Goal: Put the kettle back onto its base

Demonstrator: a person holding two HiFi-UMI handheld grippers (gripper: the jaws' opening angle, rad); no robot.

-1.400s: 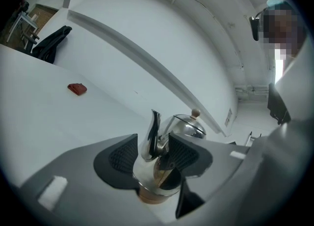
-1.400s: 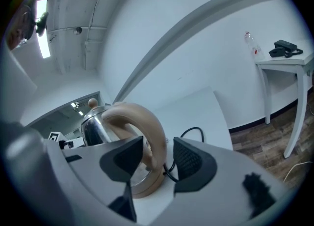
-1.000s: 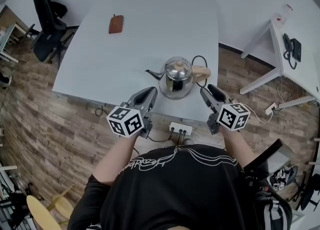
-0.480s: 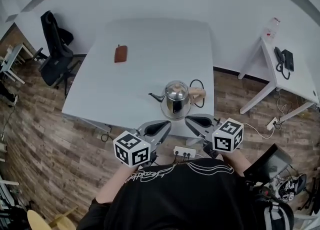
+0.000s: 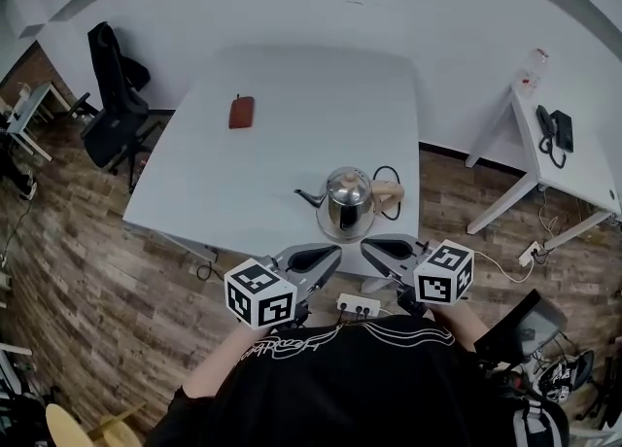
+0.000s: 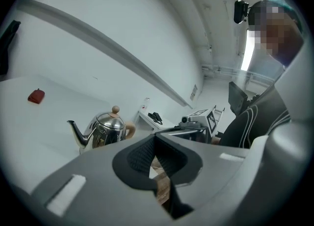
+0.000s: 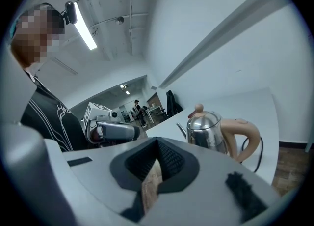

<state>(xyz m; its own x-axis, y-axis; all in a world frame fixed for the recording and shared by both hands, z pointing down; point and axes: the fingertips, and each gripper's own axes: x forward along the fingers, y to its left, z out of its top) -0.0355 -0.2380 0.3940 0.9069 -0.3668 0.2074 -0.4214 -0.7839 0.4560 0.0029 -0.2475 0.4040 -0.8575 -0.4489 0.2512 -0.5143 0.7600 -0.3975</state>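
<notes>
The shiny steel kettle (image 5: pixel 347 198) with a beige handle (image 5: pixel 387 189) stands near the front edge of the white table (image 5: pixel 292 95), on a dark round base with a black cord (image 5: pixel 389 175) behind it. My left gripper (image 5: pixel 337 253) and right gripper (image 5: pixel 366 244) hover in front of that table edge, below the kettle, with tips turned toward each other. Both are shut with nothing in them. In the left gripper view my left gripper (image 6: pixel 156 137) has its jaws together and the kettle (image 6: pixel 105 128) is ahead to the left. In the right gripper view my right gripper (image 7: pixel 158 144) is likewise closed, with the kettle (image 7: pixel 206 127) to the right.
A small reddish-brown pouch (image 5: pixel 241 112) lies on the far left of the table. A black office chair (image 5: pixel 115 95) stands to the left. A white side desk with a phone (image 5: pixel 552 132) is at the right. A power strip (image 5: pixel 357 306) lies on the wooden floor below.
Both grippers drew back from beside the kettle and swung inward until their tips face each other. The kettle has kept its place.
</notes>
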